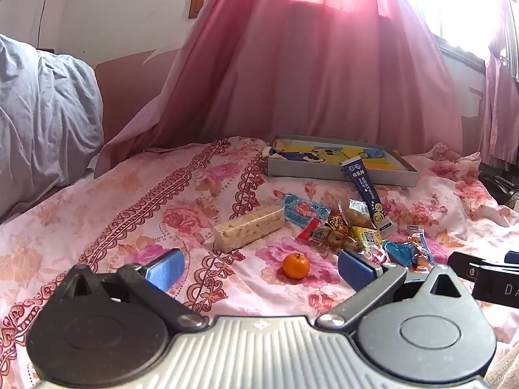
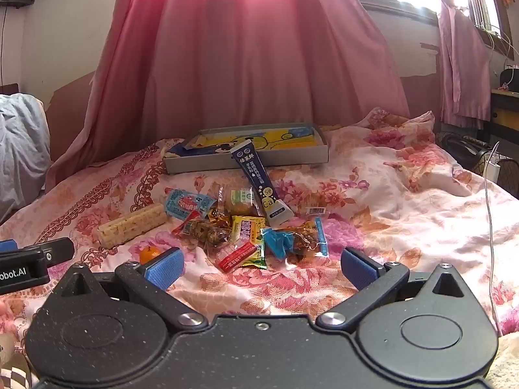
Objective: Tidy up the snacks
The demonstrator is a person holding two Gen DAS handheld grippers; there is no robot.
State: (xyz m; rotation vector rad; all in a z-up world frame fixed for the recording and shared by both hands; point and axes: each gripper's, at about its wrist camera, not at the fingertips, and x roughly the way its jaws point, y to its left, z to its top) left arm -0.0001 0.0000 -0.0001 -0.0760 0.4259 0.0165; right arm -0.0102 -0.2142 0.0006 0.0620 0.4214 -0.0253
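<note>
A heap of small snack packets [image 2: 246, 230] [image 1: 353, 233] lies on the floral bedspread. A pale wrapped cracker bar [image 1: 248, 227] [image 2: 131, 223] sits left of it, and a small orange [image 1: 295, 266] [image 2: 150, 254] lies nearer me. A dark blue stick sachet [image 1: 368, 194] [image 2: 261, 184] leans against a shallow grey box [image 1: 340, 171] [image 2: 246, 162] with a yellow cartoon lining. My left gripper [image 1: 259, 270] is open, with the orange just beyond its fingers. My right gripper [image 2: 261, 270] is open just short of the heap, holding nothing.
A pink curtain [image 2: 246, 64] hangs behind the bed. Grey bedding [image 1: 42, 120] is bunched at the left. A white cable [image 2: 489, 227] trails over the bed's right side, with dark gear [image 2: 464, 150] beyond the edge. Each gripper's body shows at the other view's edge [image 1: 486, 275] [image 2: 29, 259].
</note>
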